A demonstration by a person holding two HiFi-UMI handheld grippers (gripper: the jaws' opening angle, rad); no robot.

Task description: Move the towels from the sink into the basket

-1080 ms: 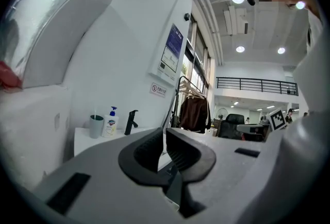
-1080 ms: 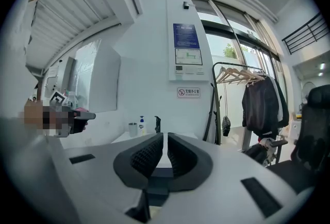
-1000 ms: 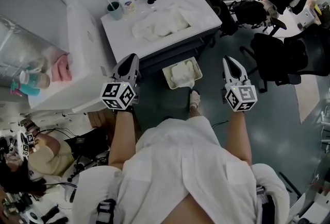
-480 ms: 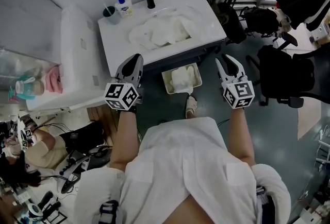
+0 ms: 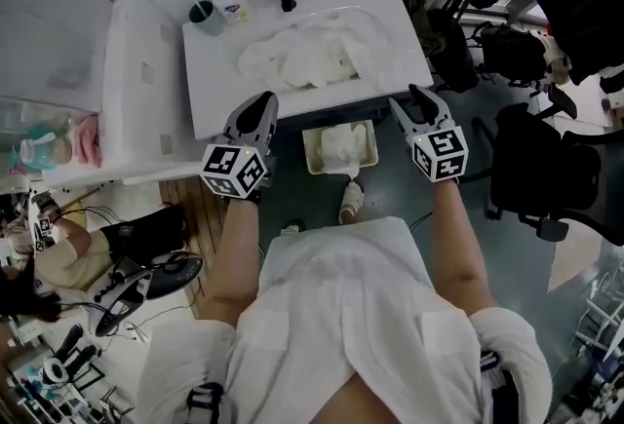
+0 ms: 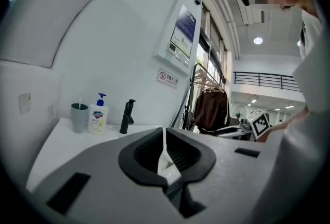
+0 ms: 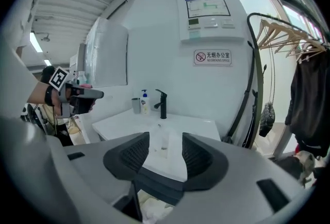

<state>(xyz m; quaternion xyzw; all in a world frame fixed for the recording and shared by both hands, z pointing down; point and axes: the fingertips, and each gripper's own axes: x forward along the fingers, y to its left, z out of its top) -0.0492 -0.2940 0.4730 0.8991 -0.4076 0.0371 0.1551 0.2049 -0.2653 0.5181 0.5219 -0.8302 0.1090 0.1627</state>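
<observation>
In the head view, a heap of pale towels is seen lying in the sink, at 12 o'clock from the basket on the floor below the counter's front edge. One towel is already held by the basket. The left gripper is placed at 10 o'clock of the basket and the right gripper at 2 o'clock, both short of the heap.

In the left gripper view, the jaws are shown closed together with nothing clamped. The tap, soap bottle and cup are seen at 11 o'clock. If the heap were met with the jaws closed like this, the towels would probably be shoved rather than caught. A wide sweep could tip the bottle or cup.

In the right gripper view, the jaws are seen parted, having just been opening. Nothing is between them, and only the white counter shows through the gap. The basket is small and partly filled, so a trailing towel could be dropped onto the floor beside it.
</observation>
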